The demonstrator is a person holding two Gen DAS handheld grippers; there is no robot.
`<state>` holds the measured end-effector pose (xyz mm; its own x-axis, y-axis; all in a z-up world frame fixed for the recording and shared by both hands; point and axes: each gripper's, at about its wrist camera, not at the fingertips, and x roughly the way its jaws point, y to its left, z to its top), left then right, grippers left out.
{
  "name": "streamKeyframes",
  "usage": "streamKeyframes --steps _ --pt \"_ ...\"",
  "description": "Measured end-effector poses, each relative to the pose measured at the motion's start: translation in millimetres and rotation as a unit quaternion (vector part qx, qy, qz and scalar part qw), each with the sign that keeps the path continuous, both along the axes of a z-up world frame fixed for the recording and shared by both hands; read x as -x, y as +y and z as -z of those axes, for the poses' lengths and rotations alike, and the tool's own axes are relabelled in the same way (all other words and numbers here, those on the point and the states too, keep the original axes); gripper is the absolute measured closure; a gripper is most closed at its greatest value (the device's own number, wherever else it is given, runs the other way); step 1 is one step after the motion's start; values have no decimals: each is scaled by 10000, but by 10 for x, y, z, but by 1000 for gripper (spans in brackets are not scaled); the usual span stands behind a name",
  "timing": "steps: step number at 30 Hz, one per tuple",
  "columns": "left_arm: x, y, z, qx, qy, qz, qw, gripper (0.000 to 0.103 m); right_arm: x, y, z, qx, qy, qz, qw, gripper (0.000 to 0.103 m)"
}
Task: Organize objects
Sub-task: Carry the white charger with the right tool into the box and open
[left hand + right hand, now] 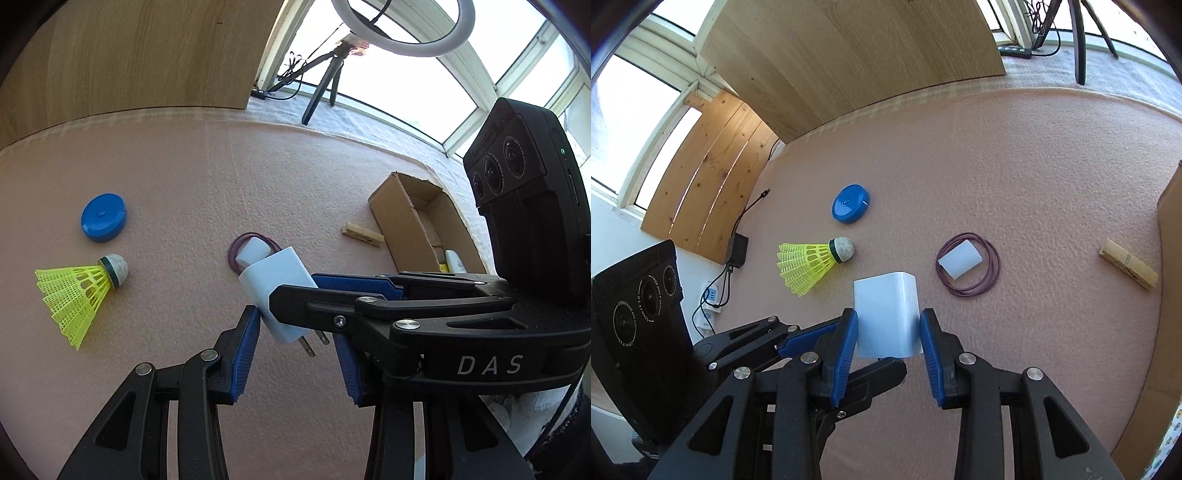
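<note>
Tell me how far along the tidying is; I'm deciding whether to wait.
Early. The box already holds at least one white item. The right gripper grips the charger, lifted. Still out: tape measure, shuttlecock, rubber band, white block, clothespin.

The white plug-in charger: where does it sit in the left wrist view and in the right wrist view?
Left wrist view: the white charger is at centre, tilted, prongs toward the camera, gripped by the right gripper coming in from the right.
Right wrist view: the charger is low at centre, between the right gripper's blue pads.
Shared landmark: the yellow shuttlecock, left of the charger in both.
</note>
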<state>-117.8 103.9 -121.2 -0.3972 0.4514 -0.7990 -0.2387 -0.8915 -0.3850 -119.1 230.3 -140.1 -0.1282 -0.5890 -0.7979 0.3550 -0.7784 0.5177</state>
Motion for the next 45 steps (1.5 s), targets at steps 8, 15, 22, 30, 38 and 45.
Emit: streamKeyframes --steps 8,15,22,30,38,45 --pt "-57 857 -162 -57 169 791 9967 60 -92 832 -221 -48 174 707 9973 71" --pt "-161 1543 -220 -125 219 1428 9894 60 -229 1537 -326 -77 246 1311 9910 71" --pt "-198 2131 -158 -175 152 1889 9817 60 -380 2075 -313 -163 250 1764 9839 71" --pt "-165 2633 -17 -210 50 2194 9754 60 -447 2523 -241 -269 190 2159 9758 71" --pt "-177 2859 103 -173 -41 2331 9723 60 -467 2742 -142 -315 84 2278 9732 71" --pt "-181 2825 81 -126 11 2313 9728 46 -478 2658 -196 -316 203 2084 9773 58"
